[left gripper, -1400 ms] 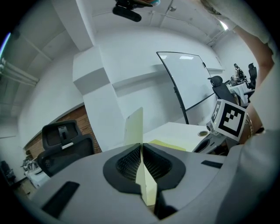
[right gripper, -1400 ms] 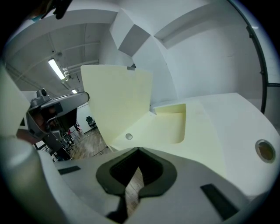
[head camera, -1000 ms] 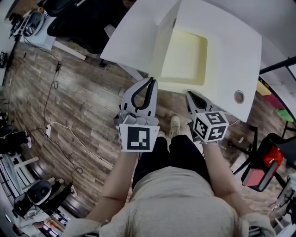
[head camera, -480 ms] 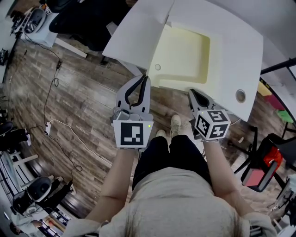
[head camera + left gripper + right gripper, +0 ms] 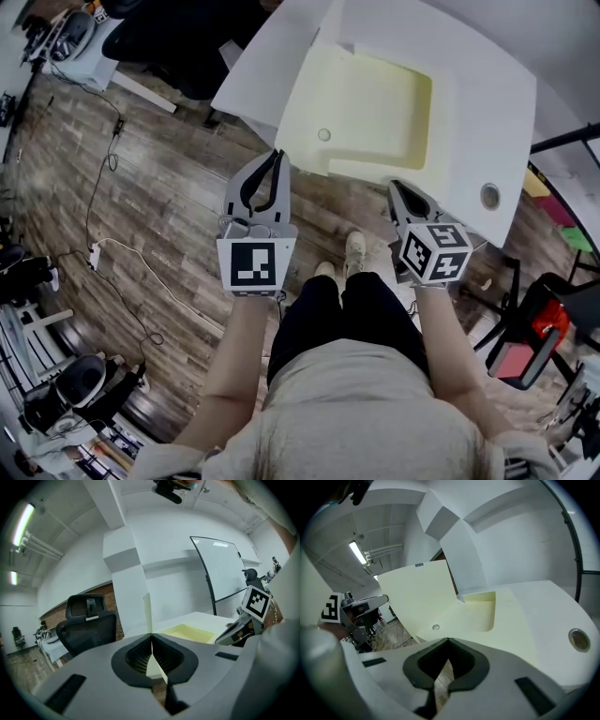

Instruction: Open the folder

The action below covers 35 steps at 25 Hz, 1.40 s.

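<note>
While left hand-held gripper [image 5: 151, 634] pinches folder cover [image 5: 417, 592], tilted up

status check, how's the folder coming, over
Left tool shut on folder cover, cover lifted partway. Right tool shut, empty, near table edge. Nothing in the way.

The head view looks steeply down from above onto the table [image 5: 487, 103], the folder [image 5: 375, 108], the left gripper [image 5: 277, 155] and the right gripper [image 5: 395, 186]. Each gripper view looks closely along its own jaws, low over the table edge. All three views share the folder.
</note>
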Each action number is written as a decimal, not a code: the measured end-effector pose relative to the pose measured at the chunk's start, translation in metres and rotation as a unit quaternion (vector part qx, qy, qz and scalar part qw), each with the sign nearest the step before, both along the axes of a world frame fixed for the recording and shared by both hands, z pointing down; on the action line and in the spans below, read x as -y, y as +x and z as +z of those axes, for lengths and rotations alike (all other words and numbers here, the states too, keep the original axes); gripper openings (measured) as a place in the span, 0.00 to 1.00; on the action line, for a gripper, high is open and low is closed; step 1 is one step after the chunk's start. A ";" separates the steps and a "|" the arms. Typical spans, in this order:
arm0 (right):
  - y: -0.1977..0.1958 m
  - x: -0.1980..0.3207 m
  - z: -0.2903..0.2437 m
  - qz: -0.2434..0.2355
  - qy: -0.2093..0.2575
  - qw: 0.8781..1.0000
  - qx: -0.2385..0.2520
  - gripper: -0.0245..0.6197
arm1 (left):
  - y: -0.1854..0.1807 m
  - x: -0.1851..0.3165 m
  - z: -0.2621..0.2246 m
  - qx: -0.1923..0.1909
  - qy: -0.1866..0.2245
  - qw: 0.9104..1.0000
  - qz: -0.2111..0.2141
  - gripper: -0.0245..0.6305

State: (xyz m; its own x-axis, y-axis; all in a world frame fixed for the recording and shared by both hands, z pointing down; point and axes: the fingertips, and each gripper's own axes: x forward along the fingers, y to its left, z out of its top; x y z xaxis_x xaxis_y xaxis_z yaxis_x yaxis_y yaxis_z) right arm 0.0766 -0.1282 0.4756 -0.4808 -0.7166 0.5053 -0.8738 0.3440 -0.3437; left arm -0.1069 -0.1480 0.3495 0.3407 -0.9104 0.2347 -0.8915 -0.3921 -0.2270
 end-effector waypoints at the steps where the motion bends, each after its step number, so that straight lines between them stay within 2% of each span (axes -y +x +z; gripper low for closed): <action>1: -0.001 0.000 0.000 0.000 -0.001 1.000 0.000 0.07 | -0.004 0.001 0.001 -0.003 -0.002 1.000 -0.003 0.07; 17: -0.002 0.001 0.000 -0.003 -0.010 1.000 -0.014 0.07 | -0.054 0.012 0.024 -0.076 -0.032 0.994 -0.066 0.07; 21: -0.002 0.002 0.000 -0.008 -0.020 0.999 -0.028 0.07 | -0.063 0.013 0.034 -0.107 -0.045 0.990 -0.080 0.07; 27: -0.007 0.005 0.000 -0.016 -0.019 0.999 -0.042 0.07 | -0.068 0.012 0.040 -0.131 -0.050 0.986 -0.089 0.07; 35: -0.013 0.009 -0.001 -0.025 -0.021 0.998 -0.045 0.07 | -0.079 0.010 0.046 -0.186 -0.061 0.975 -0.108 0.07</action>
